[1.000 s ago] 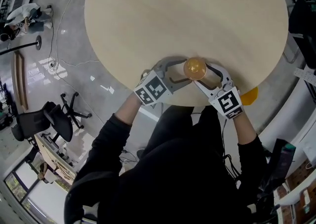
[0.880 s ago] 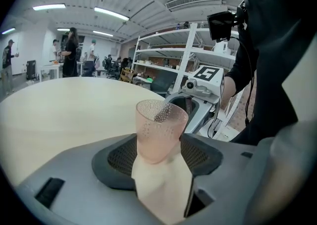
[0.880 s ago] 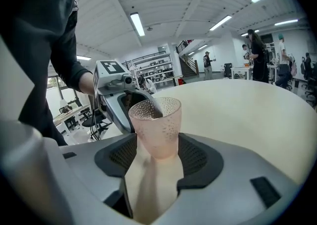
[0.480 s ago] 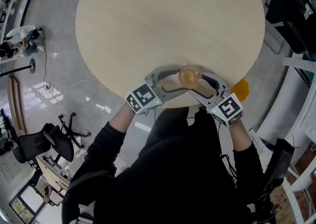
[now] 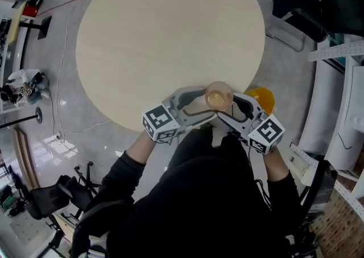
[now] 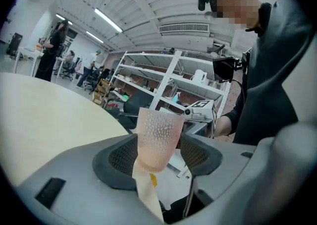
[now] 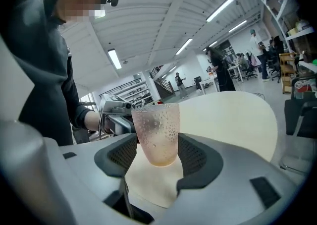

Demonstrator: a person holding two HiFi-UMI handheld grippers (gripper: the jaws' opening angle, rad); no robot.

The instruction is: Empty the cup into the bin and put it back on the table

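Since the cup (image 5: pixel 218 96) is pinched between both tongs at the counter's near edge, a bit right of centre, I read this as the carry-off step: gripped, upright, not yet tipped. Left tongs (image 5: pixel 200 102) close on it from the left, right tongs (image 5: pixel 232 105) from the right. Each gripper view shows pads against the dimpled wall. Can't tell if the base is clear of the counter (image 5: pixel 165 41). Contents aren't readable through the tinted wall.

Next move, my guess: swing right and down to the yellow bin (image 5: pixel 263 98), which stands on the floor just off the counter's near right rim, then tilt over it. That needs both tongs moving as one, or one letting go first.

Clearance: the counter rim is right under the cup, so the path out is short. The person's torso is close on the near side. Black chair (image 5: pixel 296 1) sits far right, well apart from the bin. Plenty of counter surface beyond the cup for the set-down.
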